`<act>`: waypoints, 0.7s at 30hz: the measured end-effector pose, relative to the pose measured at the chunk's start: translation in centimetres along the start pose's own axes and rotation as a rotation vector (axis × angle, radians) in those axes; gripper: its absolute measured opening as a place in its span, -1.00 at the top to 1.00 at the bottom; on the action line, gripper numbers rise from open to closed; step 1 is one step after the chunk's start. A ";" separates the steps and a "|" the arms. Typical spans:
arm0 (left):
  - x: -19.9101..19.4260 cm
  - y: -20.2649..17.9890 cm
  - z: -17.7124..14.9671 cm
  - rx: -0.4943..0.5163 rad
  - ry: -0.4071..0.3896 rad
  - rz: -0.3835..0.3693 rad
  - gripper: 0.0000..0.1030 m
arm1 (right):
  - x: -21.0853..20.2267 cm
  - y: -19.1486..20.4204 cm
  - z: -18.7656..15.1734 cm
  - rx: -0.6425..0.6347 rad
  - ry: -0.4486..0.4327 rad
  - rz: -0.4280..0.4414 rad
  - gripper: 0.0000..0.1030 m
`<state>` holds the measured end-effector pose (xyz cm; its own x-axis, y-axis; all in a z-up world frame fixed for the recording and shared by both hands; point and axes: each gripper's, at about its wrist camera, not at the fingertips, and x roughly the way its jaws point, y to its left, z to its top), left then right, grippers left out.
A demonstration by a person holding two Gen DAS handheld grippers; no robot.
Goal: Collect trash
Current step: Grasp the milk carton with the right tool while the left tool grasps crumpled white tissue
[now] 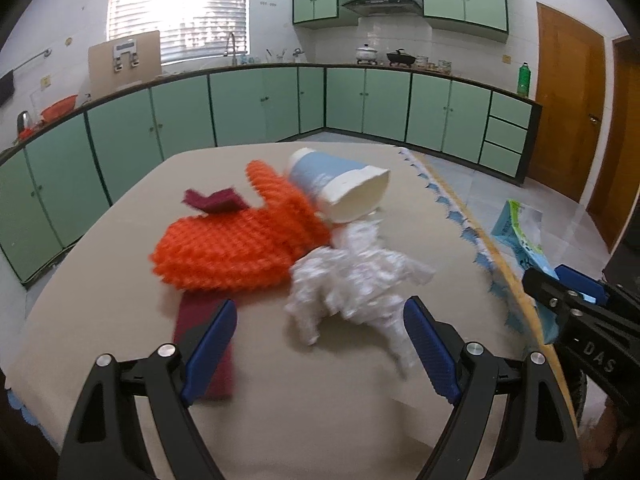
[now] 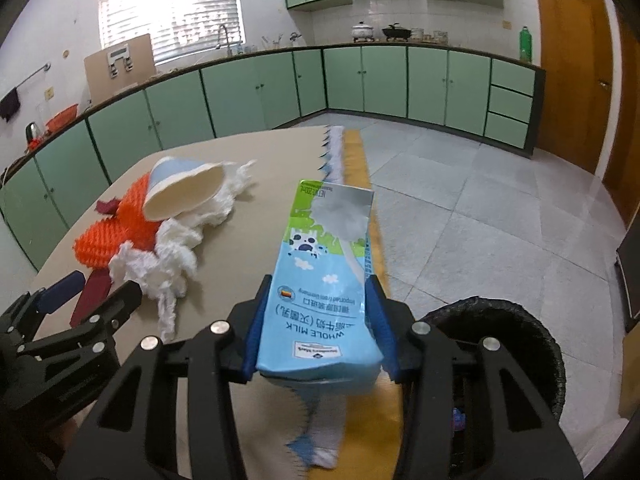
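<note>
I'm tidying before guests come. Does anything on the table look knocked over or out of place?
Yes. The paper cup lies tipped on its side, leaning on the orange mitt, its open mouth toward the crumpled white plastic. The milk carton looks squashed, clamped in the right gripper.

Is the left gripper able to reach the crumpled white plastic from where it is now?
Probably yes. The left gripper is open, and the crumpled white plastic lies just ahead between its fingers on the table, with nothing lying between them.
</note>
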<state>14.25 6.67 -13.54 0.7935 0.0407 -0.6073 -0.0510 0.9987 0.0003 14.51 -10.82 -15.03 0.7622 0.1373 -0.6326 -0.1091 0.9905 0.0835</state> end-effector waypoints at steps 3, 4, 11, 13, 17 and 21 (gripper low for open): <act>0.6 -0.7 0.3 0.007 -0.006 0.000 -0.63 | -0.2 -0.9 0.2 -0.001 -0.008 -0.016 0.15; 0.9 -0.9 0.4 0.008 -0.005 0.000 -0.63 | -0.1 -1.2 0.3 0.000 -0.009 -0.017 0.15; 2.8 -1.6 0.8 -0.004 0.021 0.007 -0.52 | 0.2 -2.5 0.4 0.020 -0.012 -0.020 0.15; 3.0 -1.7 0.8 -0.009 0.033 0.009 -0.35 | 0.3 -2.7 0.3 0.024 -0.010 -0.018 0.14; 3.2 -2.0 0.4 -0.011 0.045 0.009 0.16 | 0.4 -2.9 0.2 0.026 -0.008 -0.013 0.14; 2.6 -2.1 0.4 -0.008 0.040 0.011 0.49 | 0.2 -2.9 0.2 0.023 -0.012 -0.006 0.14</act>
<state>16.67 4.73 -14.84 0.7679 0.0505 -0.6386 -0.0646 0.9979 0.0013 15.14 -13.71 -15.21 0.7701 0.1313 -0.6242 -0.0897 0.9912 0.0978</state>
